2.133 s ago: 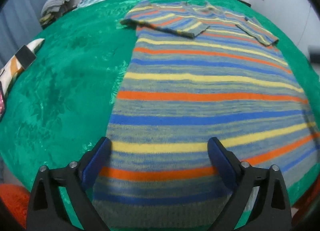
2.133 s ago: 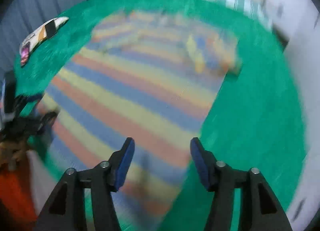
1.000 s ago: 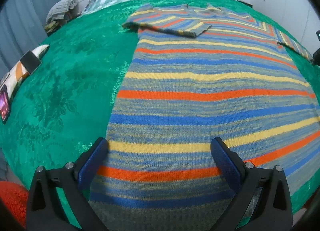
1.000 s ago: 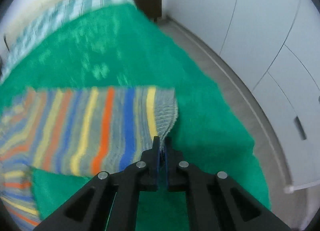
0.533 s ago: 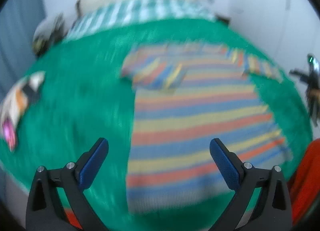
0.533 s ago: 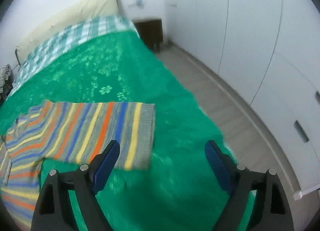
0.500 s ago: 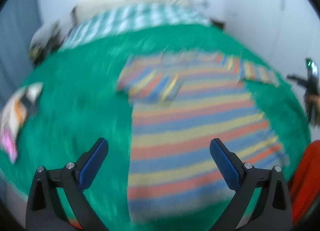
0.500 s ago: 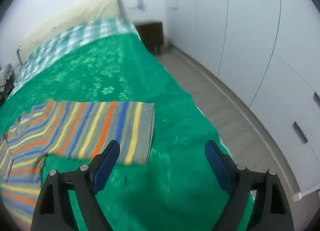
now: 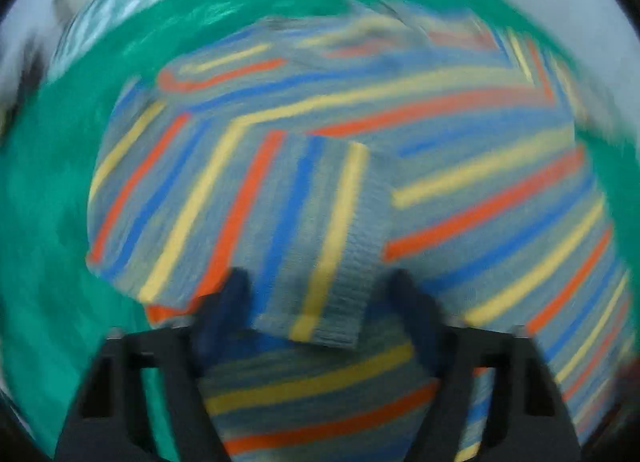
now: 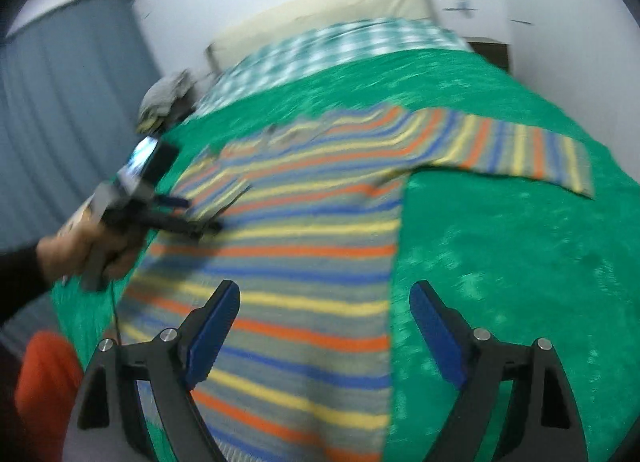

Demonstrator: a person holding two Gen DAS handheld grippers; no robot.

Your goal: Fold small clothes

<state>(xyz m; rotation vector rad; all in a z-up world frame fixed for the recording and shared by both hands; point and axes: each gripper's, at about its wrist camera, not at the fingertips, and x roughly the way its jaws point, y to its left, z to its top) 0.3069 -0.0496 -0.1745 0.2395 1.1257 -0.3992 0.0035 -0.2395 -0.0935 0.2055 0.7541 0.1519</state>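
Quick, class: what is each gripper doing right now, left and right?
Left gripper: open, its fingers either side of the folded sleeve of the striped sweater.
Right gripper: open, holding nothing.

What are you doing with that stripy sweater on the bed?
A person is folding the stripy sweater on a green blanket, with a gripper in each hand. The left gripper, jaws open, is right at the sleeve folded over the sweater's body. The right gripper hangs open over the bottom part. The other sleeve lies stretched out flat, not folded yet.
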